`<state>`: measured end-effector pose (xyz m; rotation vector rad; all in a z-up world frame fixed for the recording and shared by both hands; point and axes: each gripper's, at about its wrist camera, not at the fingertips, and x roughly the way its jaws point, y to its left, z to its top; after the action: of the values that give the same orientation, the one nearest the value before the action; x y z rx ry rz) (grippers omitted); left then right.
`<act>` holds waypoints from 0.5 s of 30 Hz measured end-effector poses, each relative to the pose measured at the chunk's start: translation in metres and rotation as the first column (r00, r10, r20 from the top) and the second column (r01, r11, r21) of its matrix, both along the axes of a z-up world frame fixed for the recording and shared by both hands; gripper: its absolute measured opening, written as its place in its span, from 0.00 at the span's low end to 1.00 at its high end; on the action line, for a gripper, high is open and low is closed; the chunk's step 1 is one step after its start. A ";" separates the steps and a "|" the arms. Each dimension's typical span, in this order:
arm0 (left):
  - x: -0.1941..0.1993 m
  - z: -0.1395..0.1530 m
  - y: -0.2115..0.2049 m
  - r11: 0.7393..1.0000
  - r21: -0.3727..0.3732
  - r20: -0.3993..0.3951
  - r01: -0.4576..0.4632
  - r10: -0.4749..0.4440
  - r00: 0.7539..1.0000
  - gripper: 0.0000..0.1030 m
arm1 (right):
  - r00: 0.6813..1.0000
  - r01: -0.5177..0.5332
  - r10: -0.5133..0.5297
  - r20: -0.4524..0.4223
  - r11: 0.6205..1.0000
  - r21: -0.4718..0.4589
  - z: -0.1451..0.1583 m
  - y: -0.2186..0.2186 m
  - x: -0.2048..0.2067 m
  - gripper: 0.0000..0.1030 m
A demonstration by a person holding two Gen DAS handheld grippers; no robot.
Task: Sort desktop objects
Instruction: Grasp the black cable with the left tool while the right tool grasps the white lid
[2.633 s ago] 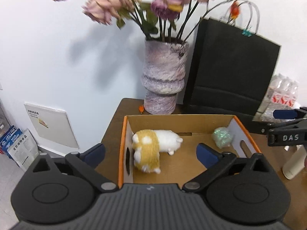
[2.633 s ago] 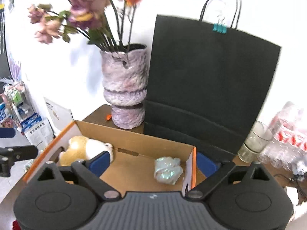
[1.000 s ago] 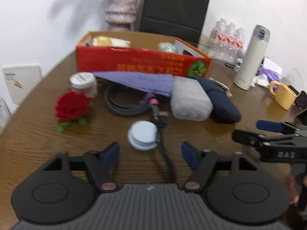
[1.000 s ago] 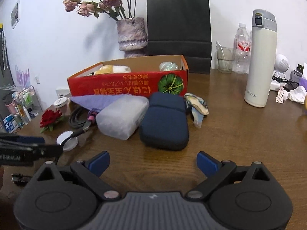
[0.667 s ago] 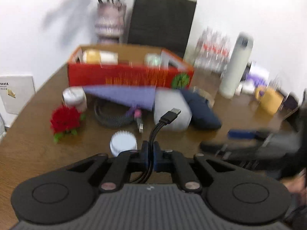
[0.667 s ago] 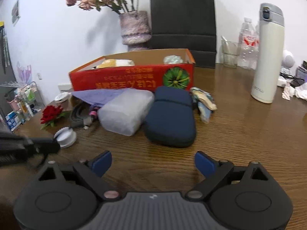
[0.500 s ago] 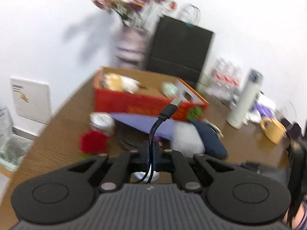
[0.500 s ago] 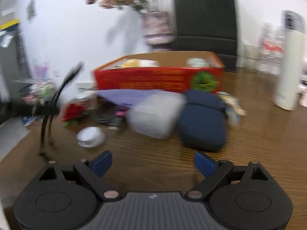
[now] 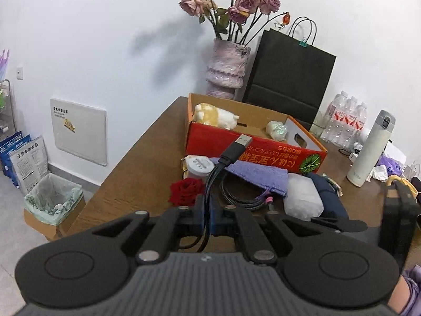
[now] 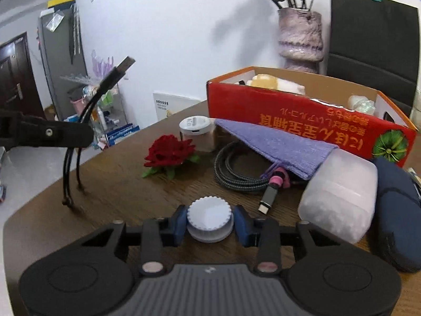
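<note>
— Why is the left gripper point(image 9: 209, 217) up in the air like that?

— Its fingers are clenched on a black USB cable point(image 9: 223, 163), lifted so the slack hangs clear of the wooden table point(image 10: 126, 184), plug pointing at the red cardboard box point(image 9: 252, 150). I'd guess that's its destination.

— And the right gripper point(image 10: 210, 225)?

— Low at the table, clamped around a white ridged cap point(image 10: 209, 217), round with a knurled rim, just before the braided cable point(image 10: 236, 176).

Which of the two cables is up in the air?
The thin black cable with the silver USB plug: the left gripper pinches it and holds it up. The braided grey cable lies coiled on the table.
</note>
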<state>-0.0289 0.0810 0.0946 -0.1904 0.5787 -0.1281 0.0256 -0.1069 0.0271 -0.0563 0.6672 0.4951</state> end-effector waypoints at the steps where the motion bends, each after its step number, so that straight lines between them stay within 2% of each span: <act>1: 0.001 0.000 -0.001 1.000 -0.004 0.002 0.006 -0.006 1.000 0.04 | 1.000 0.006 -0.006 0.006 1.000 0.010 0.002 -0.004 -0.004 0.36; 9: 0.019 0.000 -0.042 0.992 -0.018 0.003 0.124 -0.124 0.992 0.04 | 0.984 0.143 -0.146 0.106 0.989 0.036 0.035 -0.059 -0.030 0.36; 15: 0.059 0.023 -0.068 0.988 -0.002 0.054 0.153 -0.153 0.987 0.05 | 0.956 0.235 -0.239 0.168 0.971 0.044 0.065 -0.102 -0.015 0.36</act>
<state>0.0302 0.0126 0.1176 -0.1476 0.5394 -0.2831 0.0110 -0.2087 0.0923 0.0041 0.4903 0.2630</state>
